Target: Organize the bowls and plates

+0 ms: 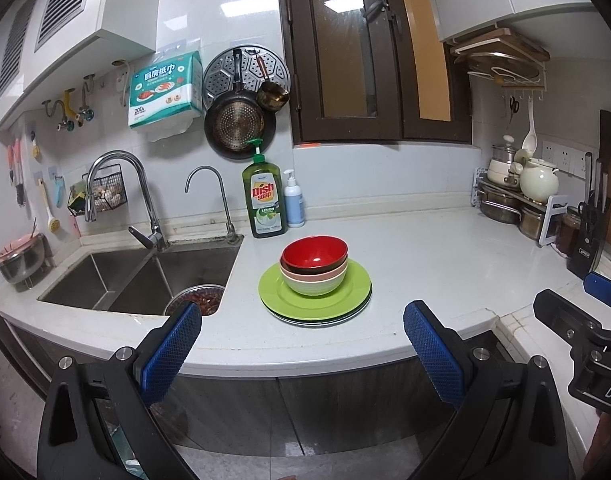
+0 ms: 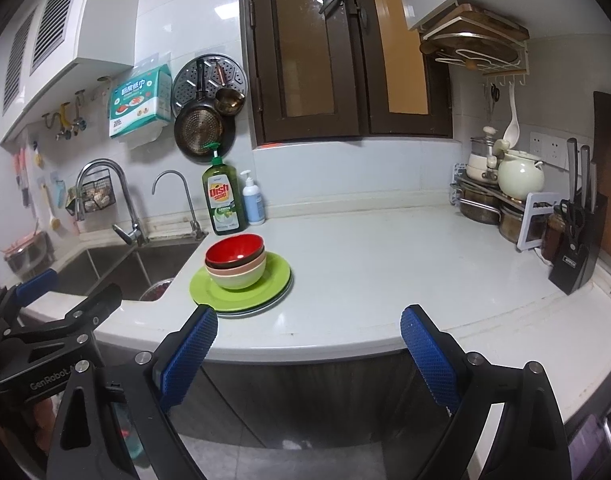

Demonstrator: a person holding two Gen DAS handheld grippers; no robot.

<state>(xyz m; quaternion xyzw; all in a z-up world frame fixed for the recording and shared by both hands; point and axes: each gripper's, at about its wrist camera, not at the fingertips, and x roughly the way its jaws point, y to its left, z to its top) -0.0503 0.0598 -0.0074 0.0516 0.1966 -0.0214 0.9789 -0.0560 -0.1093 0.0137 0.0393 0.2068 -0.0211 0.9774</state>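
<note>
Red-topped bowl stack (image 1: 314, 266) | ahead of left claw (image 1: 303, 330) | apart

We note even, fairly bright indoor light from overhead in both views. Rectangular glare patches sit on the wall tiles (image 1: 233, 12) high above the fingers (image 1: 173, 348), and a small highlight glints inside the red bowl (image 1: 315, 252) ahead of them. The white table (image 2: 385, 272) beyond the fingers reflects softly, with faint shadows under the plates (image 2: 241, 284). We see strong fisheye bending: cabinets and window frame (image 2: 305, 48) curve, and black vignette fills the corners. Focus is acceptable centrally; the fingers nearest the lens are slightly soft.
</note>
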